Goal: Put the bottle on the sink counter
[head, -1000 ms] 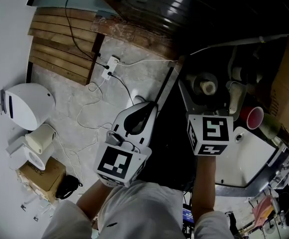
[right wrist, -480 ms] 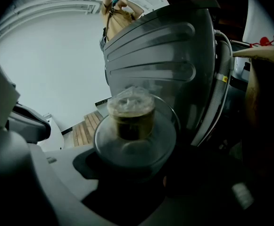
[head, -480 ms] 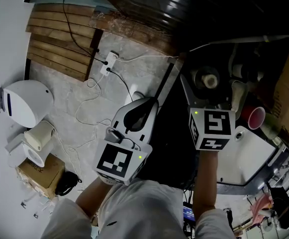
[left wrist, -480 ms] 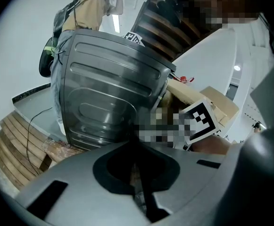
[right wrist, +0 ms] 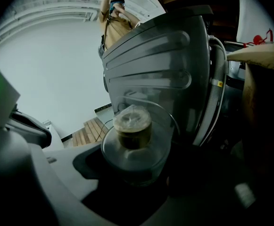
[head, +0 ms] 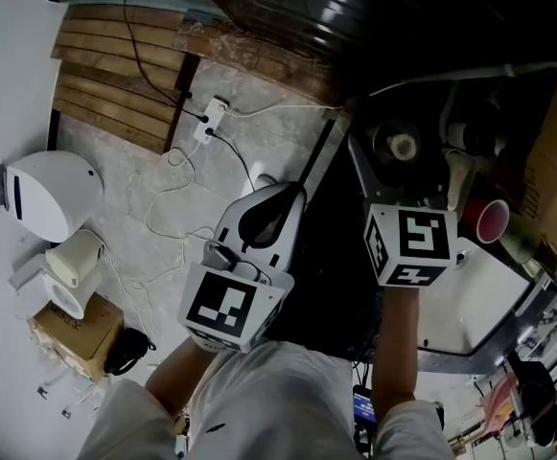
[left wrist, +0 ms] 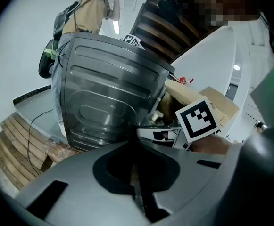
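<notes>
A clear bottle (right wrist: 133, 126) with a brownish cap points straight away from the camera in the right gripper view, and my right gripper (right wrist: 133, 168) is shut on its body. From the head view the bottle's (head: 396, 148) cap shows just beyond the right gripper (head: 400, 197) and its marker cube, over a dark gap. The white sink (head: 494, 300) lies to the lower right of that gripper. My left gripper (head: 273, 209) hangs over the stone floor, shut with nothing in it; the left gripper view shows the left gripper's (left wrist: 136, 173) jaws pressed together.
A large ribbed steel tub (left wrist: 108, 93) fills the space ahead of both grippers. A red cup (head: 492, 223) stands by the sink. Cables and a power strip (head: 211, 123) cross the floor by wooden slats (head: 115, 84), near a white appliance (head: 43, 195) and a cardboard box (head: 77, 338).
Both grippers have drifted slightly; the right still holds the bottle. The view has shifted a little.
</notes>
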Motion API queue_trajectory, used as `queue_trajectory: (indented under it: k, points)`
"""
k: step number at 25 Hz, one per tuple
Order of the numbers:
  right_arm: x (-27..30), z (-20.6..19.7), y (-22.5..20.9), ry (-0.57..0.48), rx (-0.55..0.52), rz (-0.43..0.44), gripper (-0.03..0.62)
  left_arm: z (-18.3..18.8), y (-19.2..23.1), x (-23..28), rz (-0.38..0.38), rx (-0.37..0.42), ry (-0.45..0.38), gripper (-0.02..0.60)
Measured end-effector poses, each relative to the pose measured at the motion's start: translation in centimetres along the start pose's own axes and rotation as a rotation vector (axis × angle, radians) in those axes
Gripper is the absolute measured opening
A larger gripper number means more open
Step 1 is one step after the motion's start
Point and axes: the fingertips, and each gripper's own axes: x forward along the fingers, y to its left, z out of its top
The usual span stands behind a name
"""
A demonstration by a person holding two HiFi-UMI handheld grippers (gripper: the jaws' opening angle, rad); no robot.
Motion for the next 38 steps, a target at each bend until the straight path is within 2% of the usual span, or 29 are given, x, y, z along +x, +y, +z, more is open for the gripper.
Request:
queue_trajectory:
  k: [4,16,28,32,38]
  points:
    - [-1.2,0.8,0.1,-0.036,0.031,-0.008,0.371,0.3,-0.4,-1.0,0.008,-0.009,-0.017,0.008]
    - [-4.7,1.7,0.7,-0.086,0.008,-0.013,0.372,-0.5,-1.5,-3.3,0.039,0.04,-0.042,0.008]
    - [-9.7,1.7,1.6,-0.118,-0.024,0.008,0.371,-0.9,-4.9,-6.1,0.03,0.061,-0.098,0.008]
    - [-11.5,1.0,2.0,-0.115,-0.033,0.016,0.371,-1.6,-6.3,-7.2,0.023,0.044,-0.109,0.008]
    - [-14.9,0.5,1.9,-0.133,-0.052,0.008,0.358,-2.3,-7.9,-8.7,0.025,0.074,-0.139,0.008]
